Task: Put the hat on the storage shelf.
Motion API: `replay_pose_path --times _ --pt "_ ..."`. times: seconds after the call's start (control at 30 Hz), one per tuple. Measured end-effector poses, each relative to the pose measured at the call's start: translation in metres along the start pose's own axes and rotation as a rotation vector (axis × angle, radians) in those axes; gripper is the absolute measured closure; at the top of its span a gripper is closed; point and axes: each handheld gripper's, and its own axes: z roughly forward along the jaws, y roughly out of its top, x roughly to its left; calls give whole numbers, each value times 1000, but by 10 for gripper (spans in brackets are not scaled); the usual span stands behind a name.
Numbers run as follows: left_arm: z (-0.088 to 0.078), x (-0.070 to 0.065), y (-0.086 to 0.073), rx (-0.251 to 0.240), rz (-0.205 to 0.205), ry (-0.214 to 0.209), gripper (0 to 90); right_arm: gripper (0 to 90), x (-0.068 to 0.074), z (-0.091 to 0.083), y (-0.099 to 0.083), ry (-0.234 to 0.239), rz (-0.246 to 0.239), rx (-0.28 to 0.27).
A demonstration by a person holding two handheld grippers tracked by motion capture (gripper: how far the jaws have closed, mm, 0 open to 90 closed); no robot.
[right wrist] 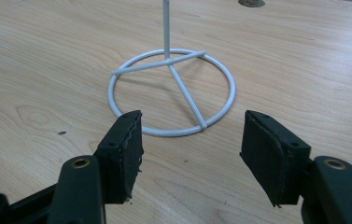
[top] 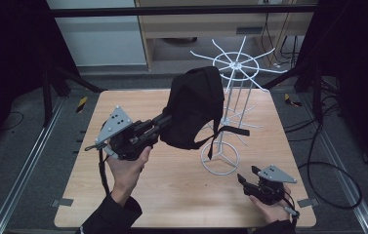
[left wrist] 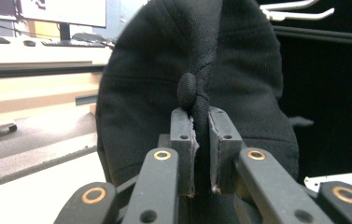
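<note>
While the left gripper [top: 164,118] pinches a fold of the black cap [top: 194,107] beside the white wire rack [top: 230,97] — held above the table [top: 172,195] — the right gripper [top: 244,179] rests with jaws apart.

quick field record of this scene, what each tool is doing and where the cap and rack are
held item: black cap, crown fabric pinched beside its top button
left tool: shut on the cap, holding it up against the rack
right tool: open, nothing between its pads, low over the table near the rack's ring base
rack: white wire stand, upright, spoked top ring behind the cap
surface: wooden table
cap strap: hangs down by the rack's post
</note>
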Motion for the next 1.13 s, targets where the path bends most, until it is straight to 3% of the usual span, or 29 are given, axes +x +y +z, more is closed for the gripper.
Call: replay_pose_path --times 0.3,0.53,0.7,0.8,0.87,0.9,1.03,1.07,1.13 --pt "-1 -2 -9 16 39 0 624 382 0 0 0 -2 -3 -2" --pt "-28 1 -24 48 97 41 445 372 -1 -1 0 -4 9 -4" --pt "-52 12 -56 120 105 95 402 355 -1 -2 -1 -11 13 -5" --pt "-64 26 -81 173 71 139 384 325 -2 -1 -1 -17 24 -3" --pt "-72 43 -105 220 32 186 376 308 -3 -1 -2 -25 25 -5" --pt "-72 43 -105 220 32 186 372 308 -3 -1 -2 -25 25 -5" --pt "-80 64 -133 281 -21 252 356 259 -6 -1 -3 -40 44 -6" --pt "-84 72 -147 314 -39 279 353 251 -7 -1 -3 -46 43 -7" --pt "-86 77 -153 333 -49 296 350 244 -7 -1 -4 -49 51 -5"
